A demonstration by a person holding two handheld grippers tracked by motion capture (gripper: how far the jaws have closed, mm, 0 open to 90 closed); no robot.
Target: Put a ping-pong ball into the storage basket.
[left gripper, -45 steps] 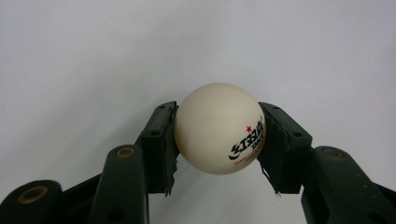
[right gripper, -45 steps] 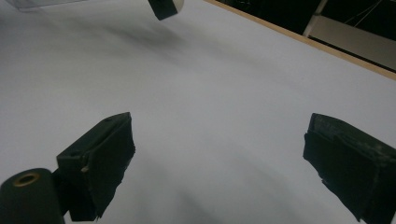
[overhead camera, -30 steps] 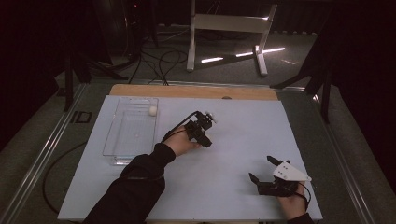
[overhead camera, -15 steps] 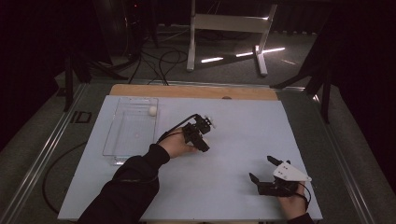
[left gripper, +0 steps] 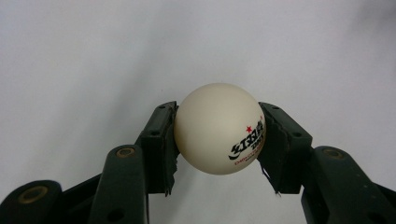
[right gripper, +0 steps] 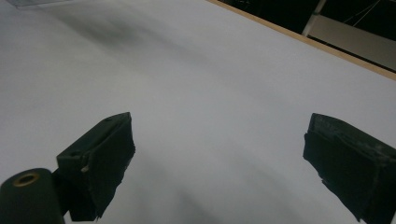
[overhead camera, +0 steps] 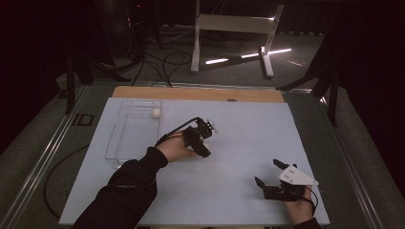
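Left gripper (left gripper: 217, 140) pinches a cream plastic ping-pong ball w/ black print and a red star (left gripper: 218, 128), both pads tight on its sides, ball between the tips. Bare white table sheet (overhead camera: 248, 143) all round it; clear rectangular plastic tray (overhead camera: 133, 129) lies just to its left, w/ another small white ball (overhead camera: 156, 112) near the tray's far edge. Right gripper (right gripper: 219, 163) spread wide, nothing between jaws, open sheet ahead up to the wooden table edge (right gripper: 299, 39).

Black sleeve (overhead camera: 125, 188), black tools, brass-coloured pivot screws (left gripper: 126, 152), grey three-cornered plate (overhead camera: 297, 175).
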